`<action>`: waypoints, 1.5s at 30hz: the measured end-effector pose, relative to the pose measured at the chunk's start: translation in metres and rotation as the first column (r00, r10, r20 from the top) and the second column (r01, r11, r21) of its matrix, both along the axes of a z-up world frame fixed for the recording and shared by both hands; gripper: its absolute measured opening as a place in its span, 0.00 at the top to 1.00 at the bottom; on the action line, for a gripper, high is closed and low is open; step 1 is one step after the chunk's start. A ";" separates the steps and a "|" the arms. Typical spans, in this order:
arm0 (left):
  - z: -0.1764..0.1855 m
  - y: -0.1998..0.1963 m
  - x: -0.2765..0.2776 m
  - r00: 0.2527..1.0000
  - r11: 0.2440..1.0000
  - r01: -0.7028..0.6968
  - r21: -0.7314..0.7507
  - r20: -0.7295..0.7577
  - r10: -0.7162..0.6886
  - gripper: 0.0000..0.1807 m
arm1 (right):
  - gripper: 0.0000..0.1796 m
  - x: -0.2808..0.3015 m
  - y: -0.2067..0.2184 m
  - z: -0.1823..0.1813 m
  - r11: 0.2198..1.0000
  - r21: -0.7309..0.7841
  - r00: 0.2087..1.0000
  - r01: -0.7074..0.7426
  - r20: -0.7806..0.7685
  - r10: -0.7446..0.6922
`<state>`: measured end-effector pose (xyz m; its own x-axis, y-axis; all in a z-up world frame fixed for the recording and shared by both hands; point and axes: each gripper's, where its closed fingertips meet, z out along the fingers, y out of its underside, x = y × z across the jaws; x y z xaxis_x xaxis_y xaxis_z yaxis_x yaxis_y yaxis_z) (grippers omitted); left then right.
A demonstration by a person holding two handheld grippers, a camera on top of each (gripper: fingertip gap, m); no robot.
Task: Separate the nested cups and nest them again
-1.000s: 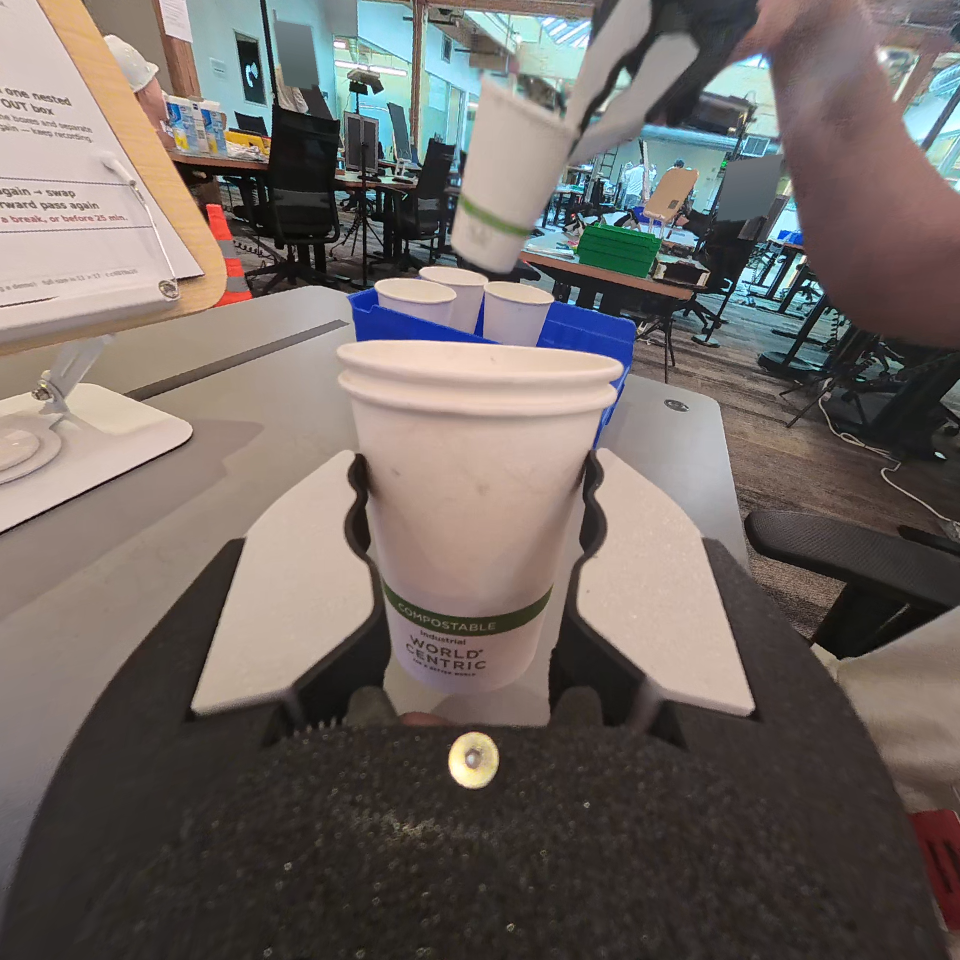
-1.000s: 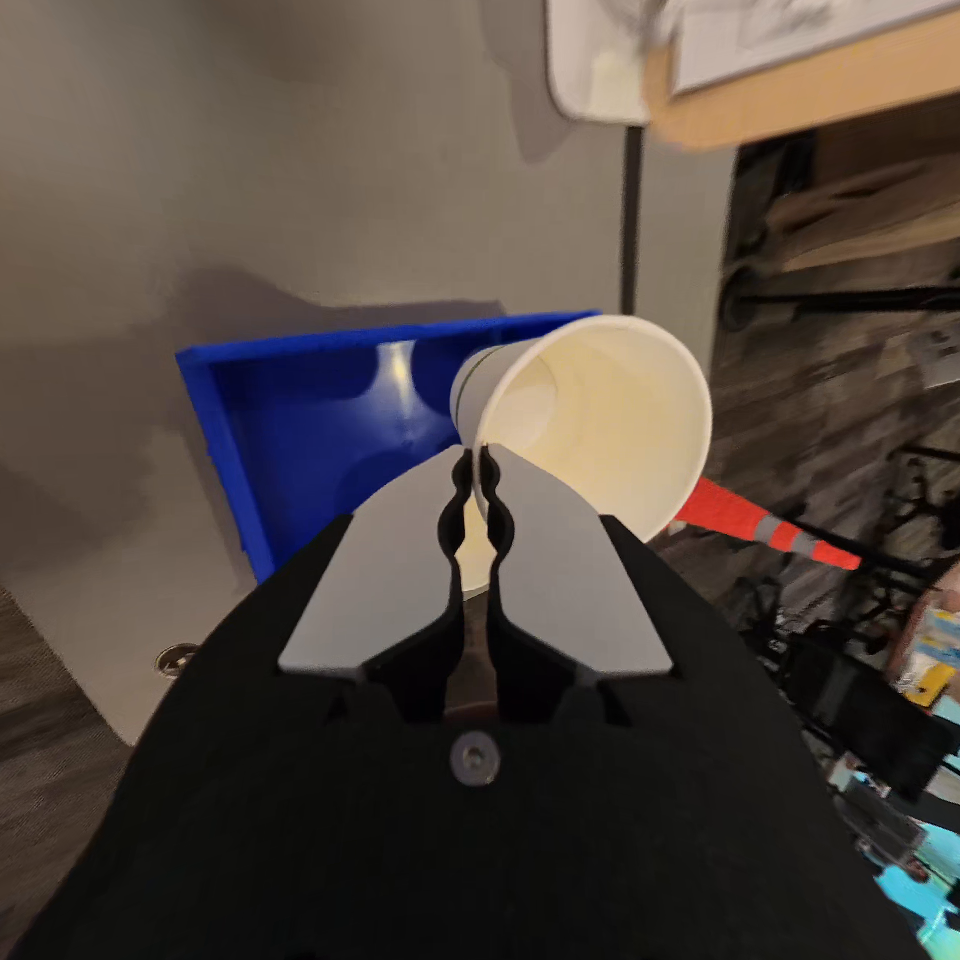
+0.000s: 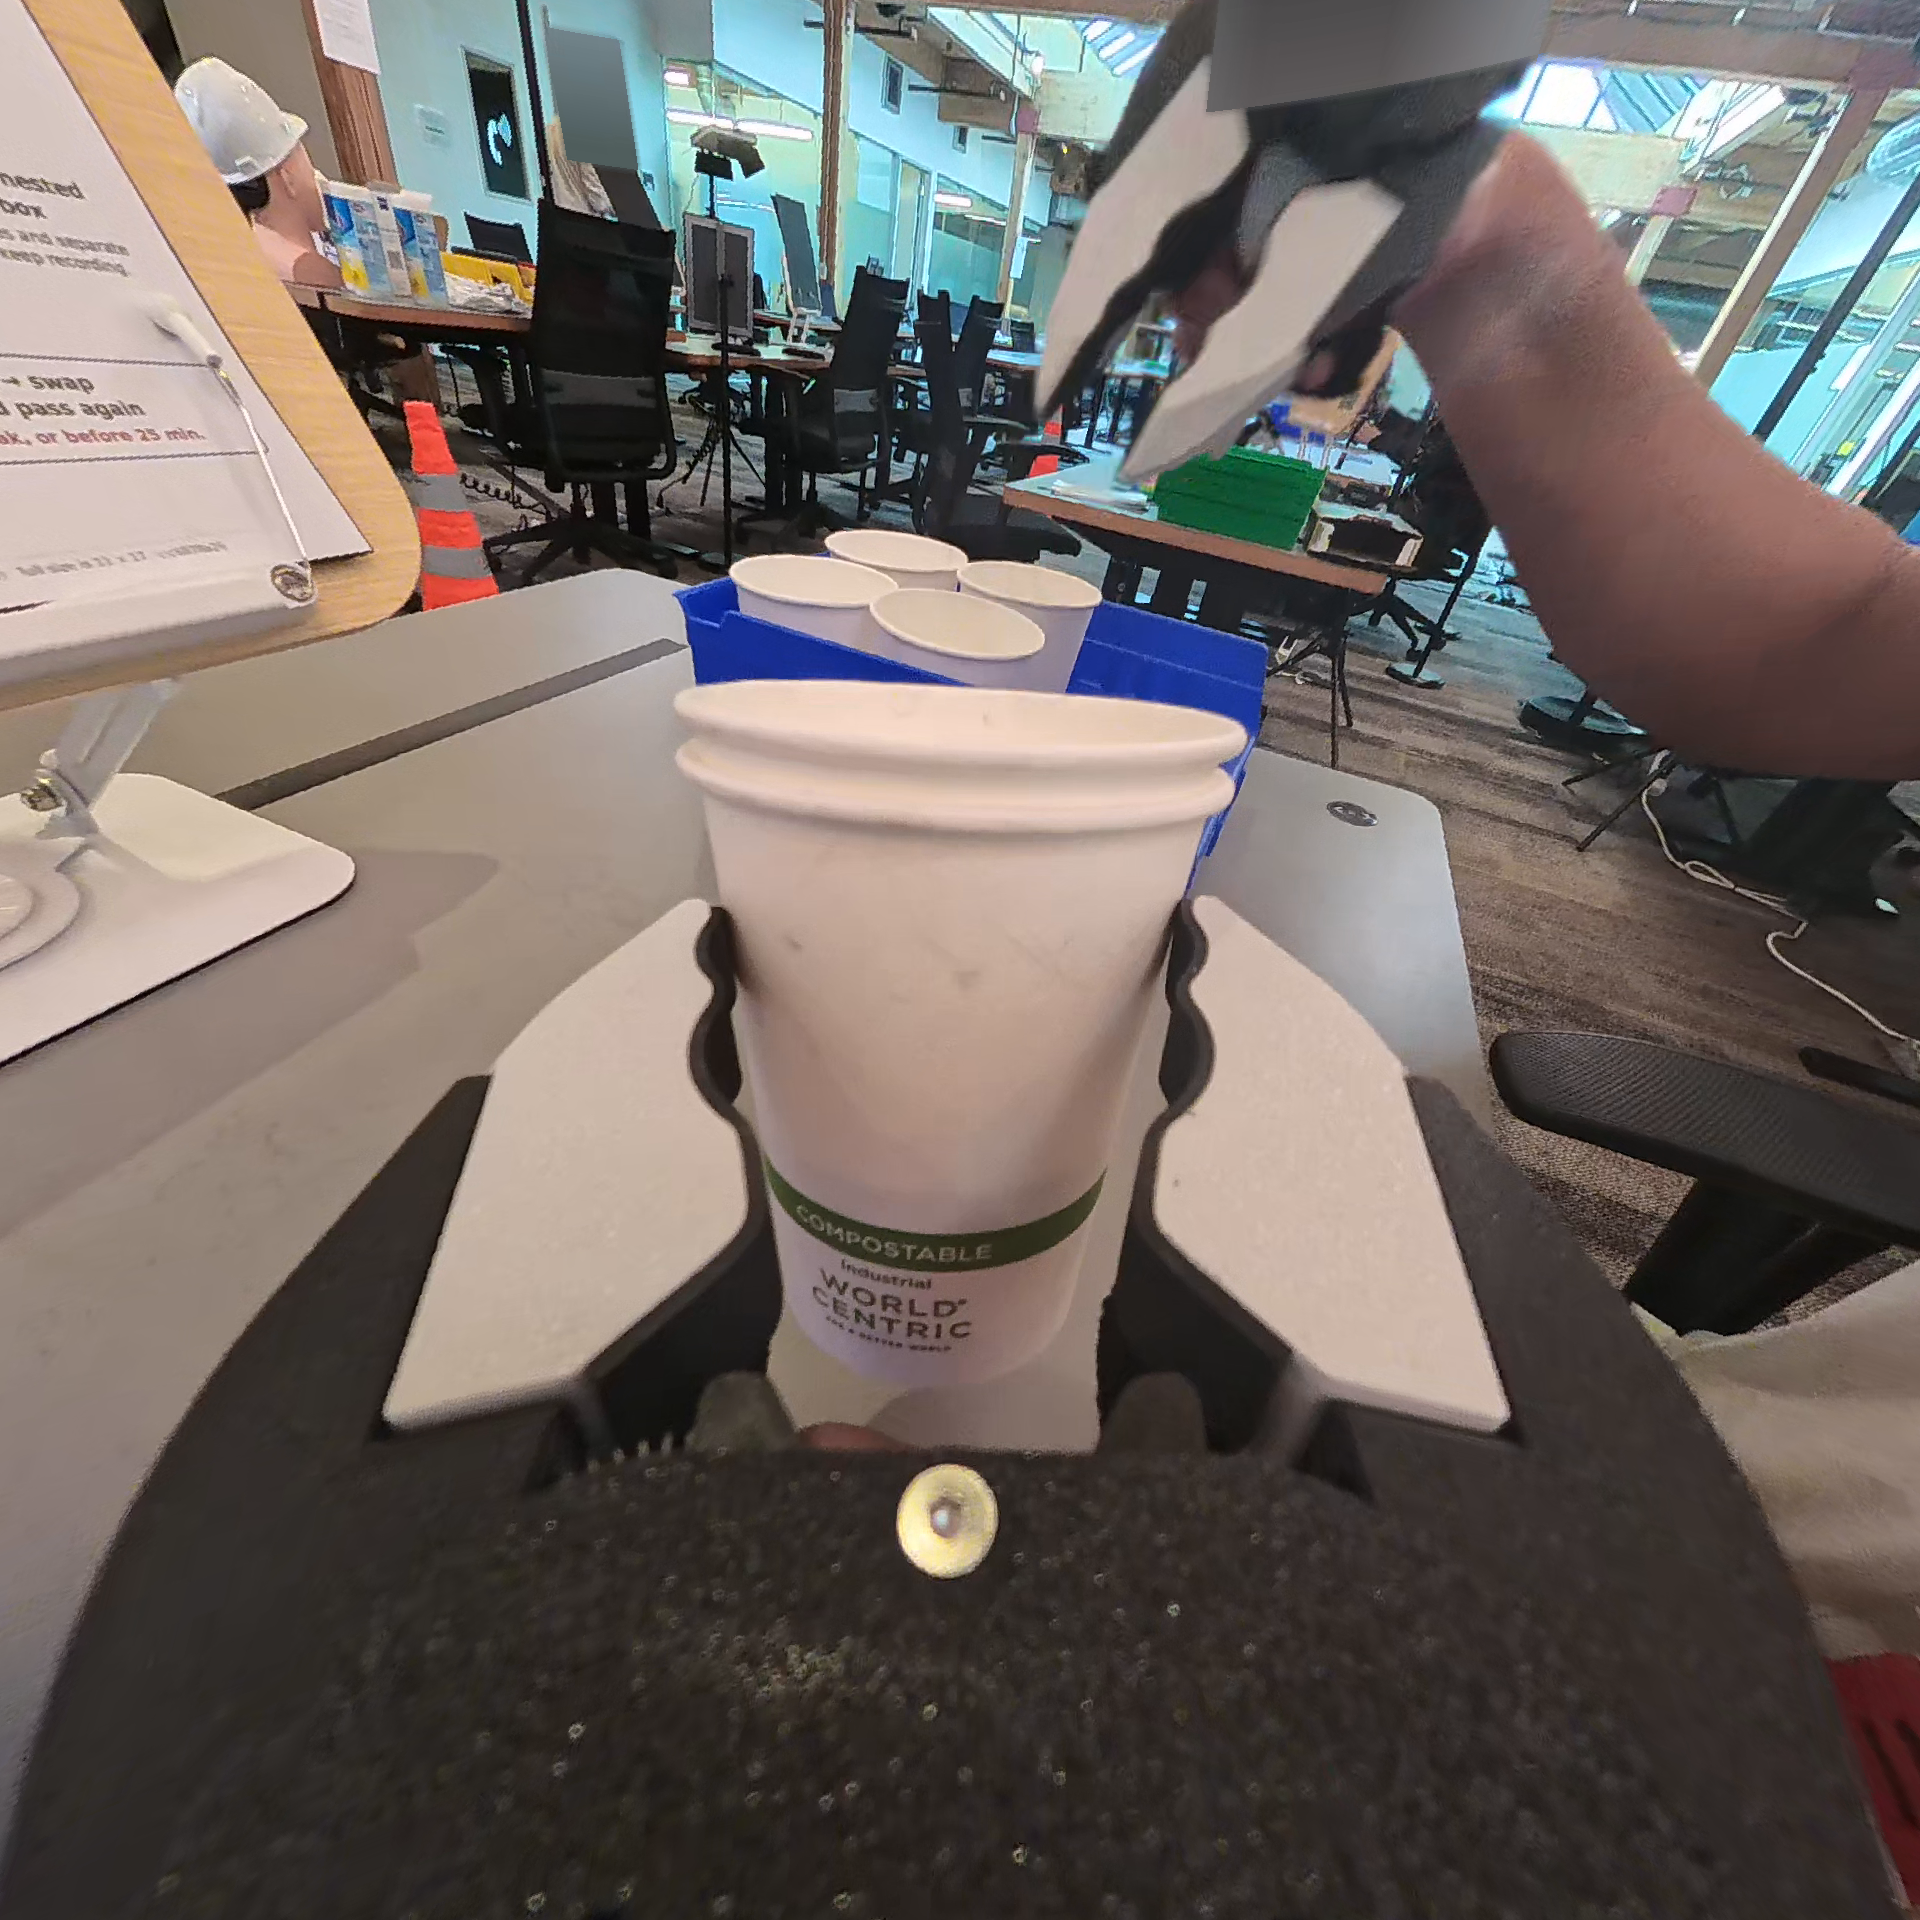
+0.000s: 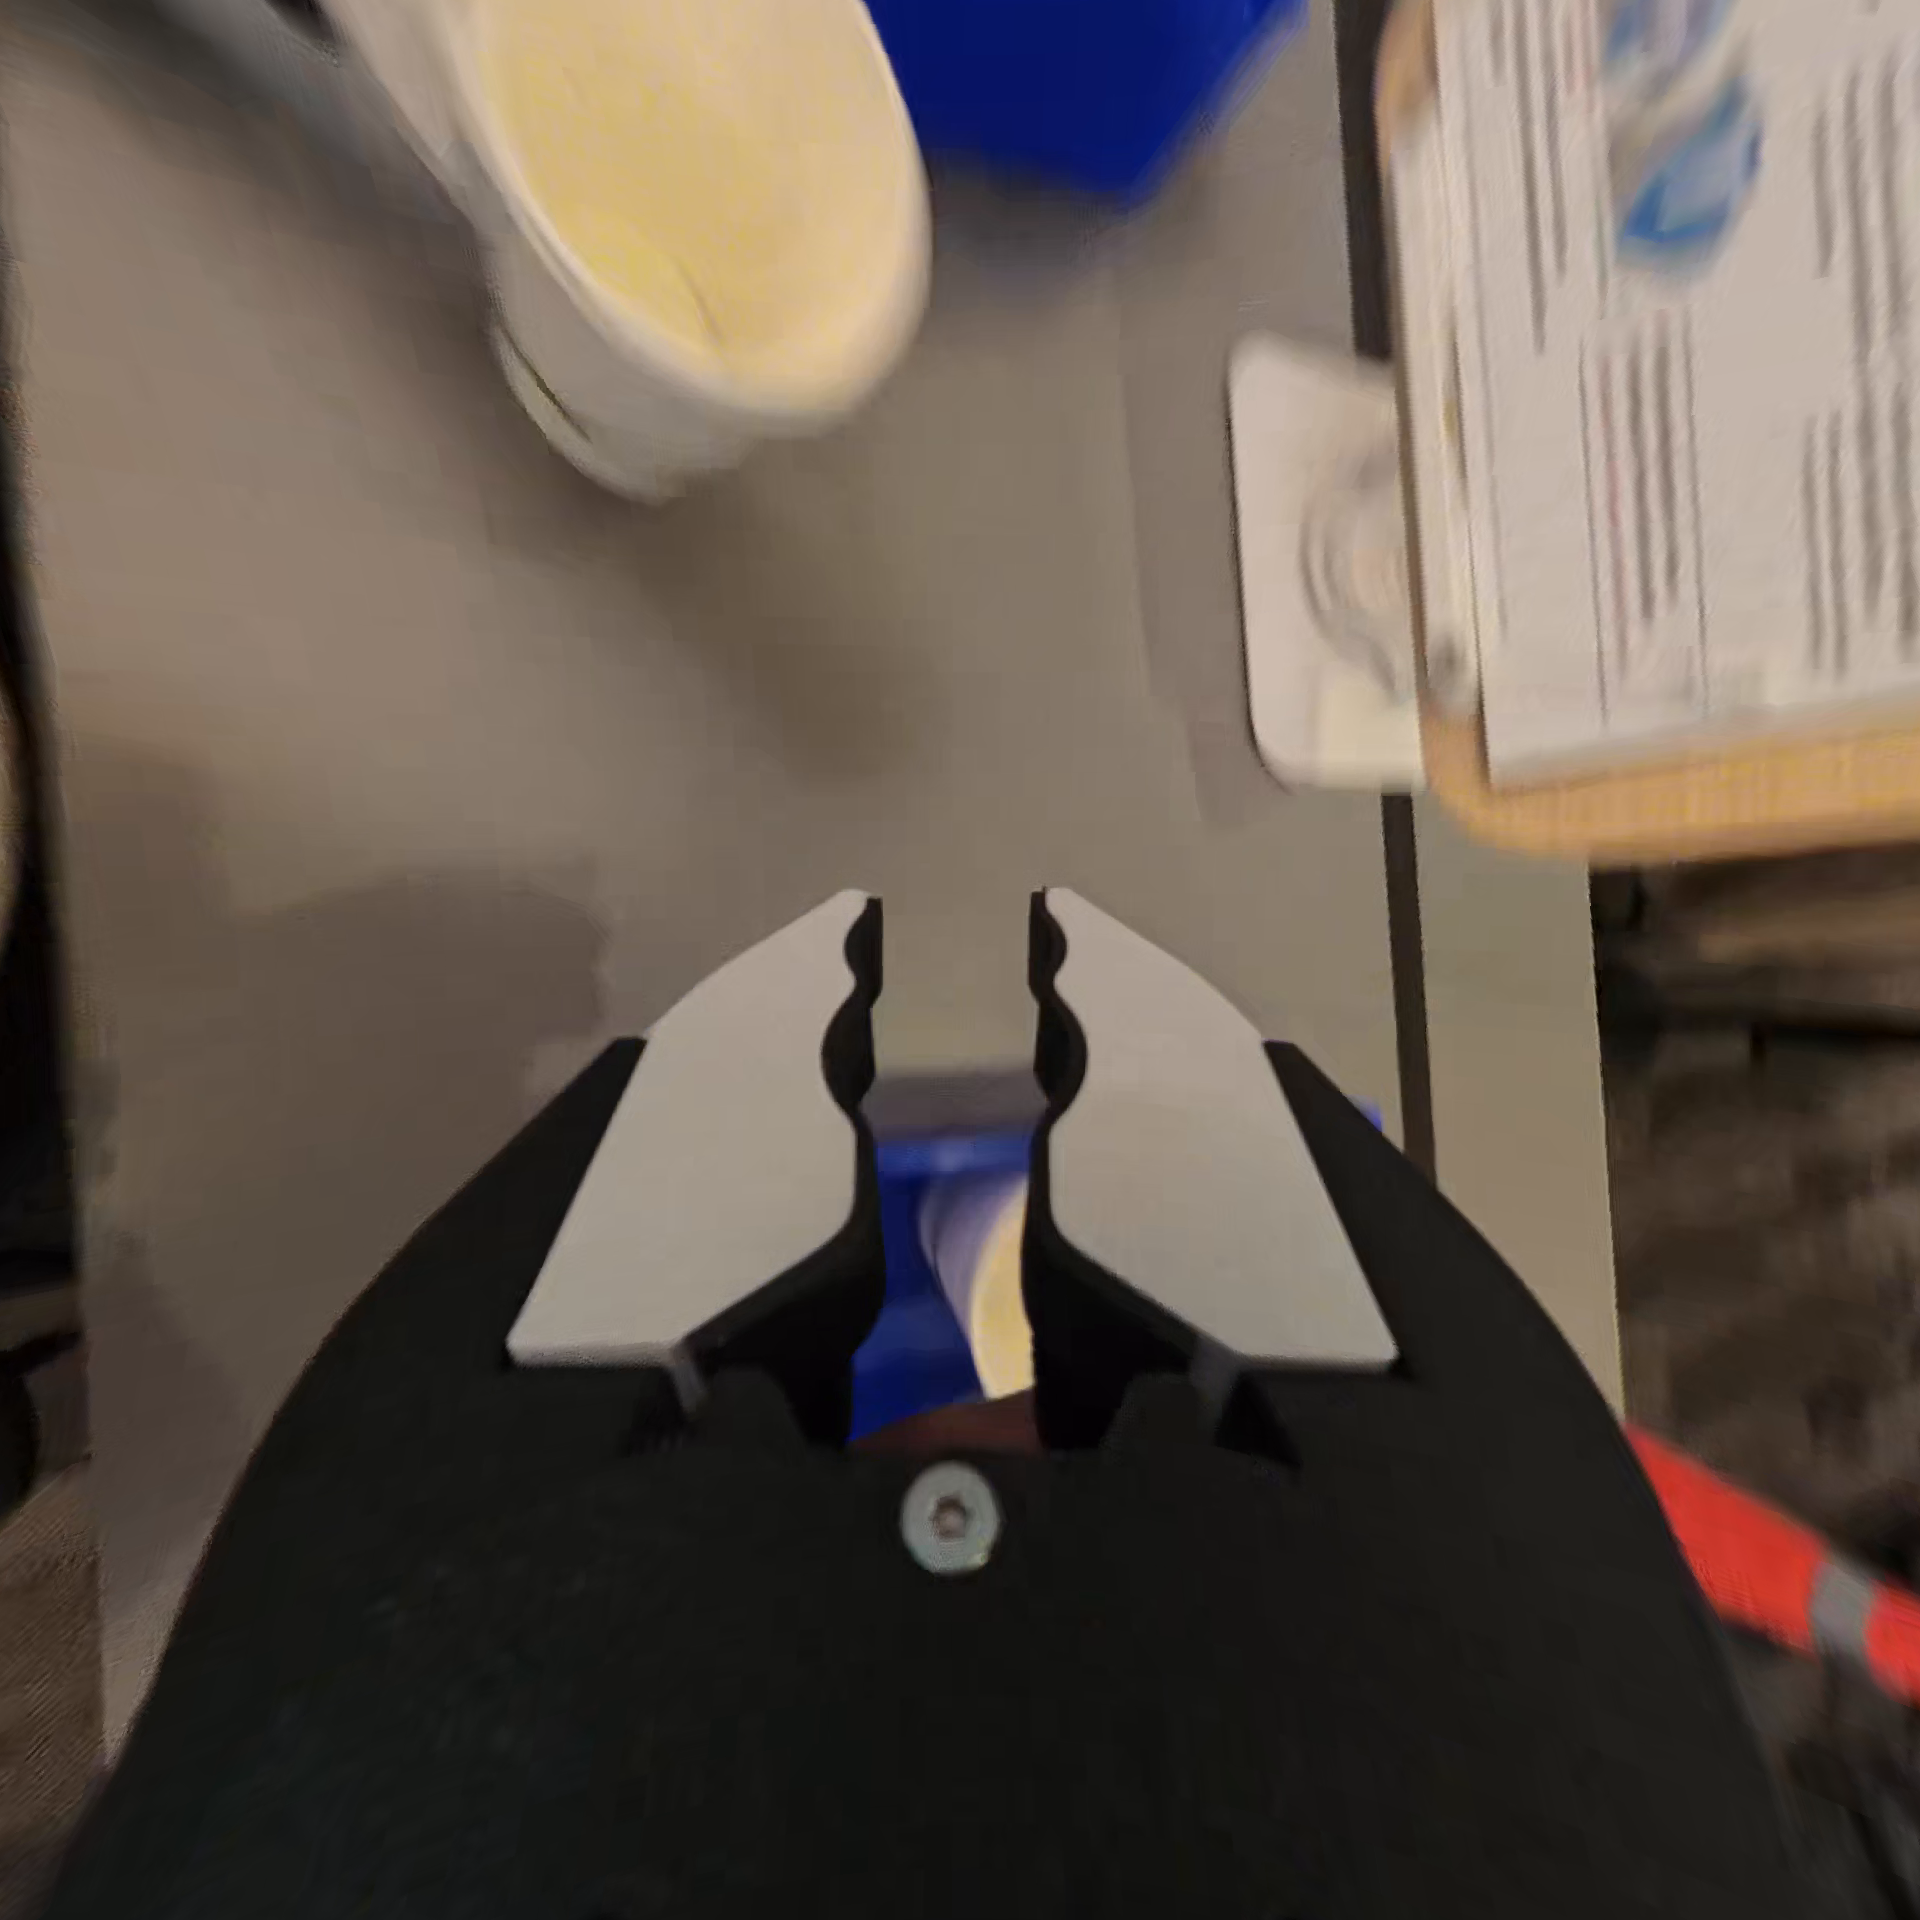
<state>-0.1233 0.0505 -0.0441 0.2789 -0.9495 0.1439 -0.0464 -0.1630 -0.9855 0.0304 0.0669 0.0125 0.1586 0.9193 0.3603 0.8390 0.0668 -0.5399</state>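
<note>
My left gripper is shut on the white nested cups, two rims stacked, held upright above the grey table. The same cups show blurred in the right wrist view. Behind them a blue bin holds several single white cups. My right gripper hangs open and empty above and right of the bin. In its own view the right gripper is open, with the bin and one cup showing between its fingers.
A clipboard stand with a printed sheet stands at the left on a white base. A second blue shape lies at the top of the right wrist view. An office chair is at the right, off the table edge.
My right gripper let go of the single cup it held; that cup now stands in the blue bin. The gripper has opened and moved right. The left gripper still holds the nested cups.
</note>
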 end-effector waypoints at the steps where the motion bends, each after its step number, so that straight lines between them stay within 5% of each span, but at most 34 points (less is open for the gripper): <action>1: -0.001 0.000 0.000 1.000 1.000 -0.001 0.001 -0.002 0.001 0.56 | 0.85 -0.029 -0.015 0.009 0.997 -0.007 0.996 -0.079 -0.052 0.079; 5: -0.001 0.000 0.000 1.000 1.000 0.002 -0.002 0.002 -0.002 0.56 | 0.86 -0.115 -0.058 0.008 0.950 -0.053 0.949 -0.307 -0.094 0.301; 8: 0.000 -0.002 -0.001 1.000 1.000 0.003 0.008 -0.001 -0.003 0.56 | 0.87 -0.141 -0.056 -0.013 0.935 -0.087 0.939 -0.342 -0.018 0.342; 15: 0.002 -0.004 -0.004 1.000 1.000 0.001 0.028 -0.008 -0.001 0.56 | 0.98 -0.159 -0.058 -0.024 0.886 -0.250 0.919 -0.391 -0.063 0.388; 21: -0.004 -0.006 -0.002 0.999 0.998 0.000 0.055 -0.039 0.002 0.56 | 0.98 -0.157 -0.061 -0.027 0.876 -0.261 0.909 -0.405 -0.017 0.416; 25: -0.001 -0.006 -0.004 0.999 0.998 0.004 0.055 -0.032 -0.002 0.57 | 0.98 -0.150 -0.055 0.001 0.890 -0.218 0.916 -0.399 -0.071 0.394; 31: -0.005 -0.010 -0.004 0.999 0.998 0.014 0.061 -0.045 -0.012 0.57 | 0.98 -0.100 -0.039 0.092 0.951 -0.029 0.943 -0.309 -0.138 0.302; 37: 0.000 -0.011 -0.004 1.000 0.999 0.023 0.049 -0.020 -0.022 0.57 | 0.98 0.011 -0.044 0.191 0.965 0.263 0.996 -0.020 -0.073 0.041; 41: 0.004 -0.012 -0.005 1.000 0.998 0.027 0.051 -0.011 -0.027 0.57 | 0.98 0.093 -0.055 0.182 0.929 0.318 0.977 0.190 0.027 -0.210; 45: 0.002 -0.013 -0.003 0.999 0.998 0.033 0.047 -0.016 -0.033 0.57 | 0.98 0.149 -0.064 0.119 0.915 0.240 0.933 0.323 0.080 -0.350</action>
<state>-0.1262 0.0374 -0.0425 0.2491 -0.9639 0.0944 -0.0661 -0.1141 -0.9913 0.1795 0.0032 0.1311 0.3882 0.7144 0.5821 0.8896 -0.1255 -0.4392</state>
